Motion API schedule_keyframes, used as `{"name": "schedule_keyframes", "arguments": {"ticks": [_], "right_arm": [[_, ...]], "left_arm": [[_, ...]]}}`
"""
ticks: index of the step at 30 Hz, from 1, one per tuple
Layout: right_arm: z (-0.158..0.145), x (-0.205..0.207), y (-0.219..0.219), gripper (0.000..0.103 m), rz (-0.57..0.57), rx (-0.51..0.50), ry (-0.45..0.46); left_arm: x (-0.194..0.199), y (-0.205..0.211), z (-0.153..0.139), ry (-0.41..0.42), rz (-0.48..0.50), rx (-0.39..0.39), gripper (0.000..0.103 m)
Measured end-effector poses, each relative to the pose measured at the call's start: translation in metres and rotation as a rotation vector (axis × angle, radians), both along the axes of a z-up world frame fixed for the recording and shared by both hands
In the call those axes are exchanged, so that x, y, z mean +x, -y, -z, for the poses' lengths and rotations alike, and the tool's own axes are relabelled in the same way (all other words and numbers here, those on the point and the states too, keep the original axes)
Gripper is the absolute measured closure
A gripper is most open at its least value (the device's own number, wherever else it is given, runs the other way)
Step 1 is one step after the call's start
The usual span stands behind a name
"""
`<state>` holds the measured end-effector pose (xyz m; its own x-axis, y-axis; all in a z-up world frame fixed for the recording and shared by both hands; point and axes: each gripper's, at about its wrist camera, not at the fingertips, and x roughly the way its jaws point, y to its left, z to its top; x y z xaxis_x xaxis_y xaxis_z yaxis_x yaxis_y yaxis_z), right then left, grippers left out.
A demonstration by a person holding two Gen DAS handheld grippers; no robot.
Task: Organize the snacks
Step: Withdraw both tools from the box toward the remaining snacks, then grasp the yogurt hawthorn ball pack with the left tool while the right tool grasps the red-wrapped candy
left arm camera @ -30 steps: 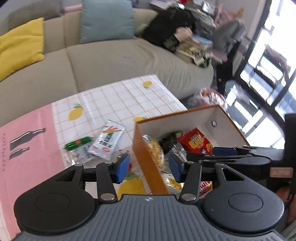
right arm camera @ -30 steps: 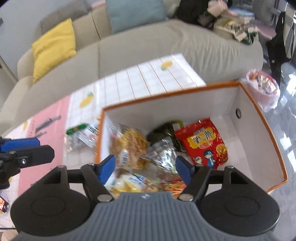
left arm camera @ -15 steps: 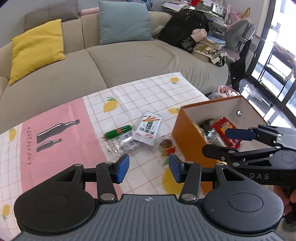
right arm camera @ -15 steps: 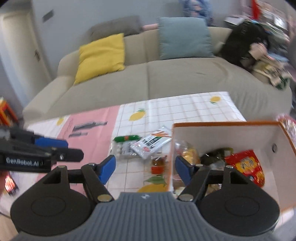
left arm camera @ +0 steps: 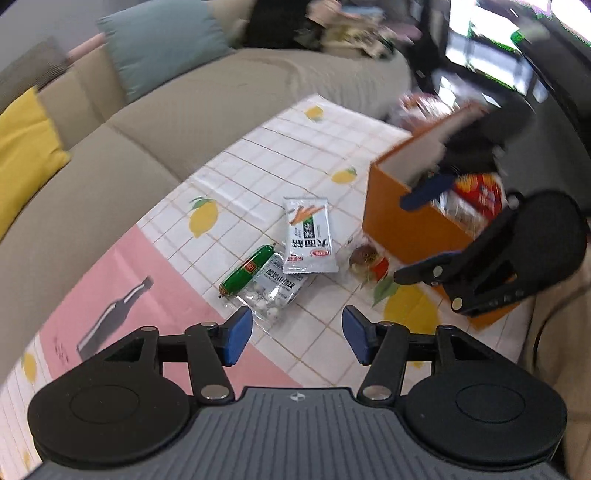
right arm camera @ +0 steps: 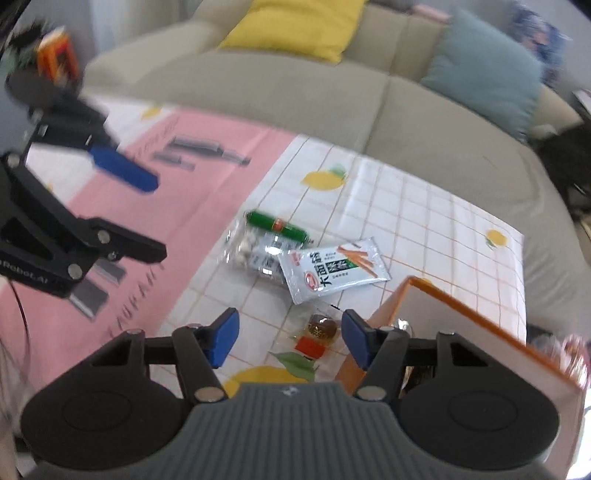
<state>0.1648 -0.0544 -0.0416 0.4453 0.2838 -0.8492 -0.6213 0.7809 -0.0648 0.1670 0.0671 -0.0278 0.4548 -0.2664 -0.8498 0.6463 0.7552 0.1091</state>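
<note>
On the table (left arm camera: 325,144), under its lemon-print cloth with the pink panel, four loose snacks lie in a little cluster just left of the orange box (left arm camera: 402,206). There's the green sausage stick (left arm camera: 246,270), lying on the edge of the clear bag of white candy balls (left arm camera: 275,291), and the white noodle-snack packet (left arm camera: 308,236) overlaps that bag's far corner. Closest to the box sits the small clear pack with a brown ball and a red piece (left arm camera: 367,260), near the orange wall; whether it touches, I cannot tell.

Inside the box, a red snack bag (left arm camera: 478,192) shows above the rim, blurred, with other wrappers beside it.

The left hand-held gripper (left arm camera: 297,334) hovers above the cloth with its blue pads spread wide and nothing between them; the candy bag lies just past its left pad. From the right wrist view this same left hand-held gripper (right arm camera: 142,216) shows at the left, over the pink panel, fingers apart.

The right hand-held gripper (right arm camera: 288,338) is spread too, empty, and in its own camera the small brown-and-red pack (right arm camera: 319,334) sits right in the gap between the blue pads, low on the cloth, with the box corner (right arm camera: 410,291) just beside the right pad. The noodle packet (right arm camera: 334,269) and the sausage stick (right arm camera: 277,223) lie beyond.

Behind the table runs a beige sofa (right arm camera: 280,85) with a yellow cushion (right arm camera: 299,26) and a teal cushion (right arm camera: 484,77).
</note>
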Motion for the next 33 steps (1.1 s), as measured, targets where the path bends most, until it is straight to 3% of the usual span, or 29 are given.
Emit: {"name": "schedule_keyframes", "arguments": {"ticks": [3, 10, 22, 31, 33], "right_arm": [[0.011, 0.016, -0.012, 0.043, -0.094, -0.077, -0.054], [0.041, 0.052, -0.034, 0.043, -0.215, -0.210, -0.173], [0.079, 0.083, -0.044, 0.043, -0.271, -0.293, -0.303], [0.098, 0.093, -0.049, 0.044, -0.280, -0.334, -0.347], [0.100, 0.093, -0.049, 0.049, -0.275, -0.337, -0.343]], "left_arm": [[0.016, 0.005, 0.017, -0.028, 0.067, 0.054, 0.026], [0.053, 0.012, 0.058, -0.099, 0.132, 0.186, 0.025], [0.097, 0.021, 0.103, -0.189, 0.209, 0.187, 0.025], [0.110, 0.027, 0.114, -0.197, 0.194, 0.115, 0.022], [0.110, 0.029, 0.116, -0.210, 0.177, 0.109, 0.022]]}}
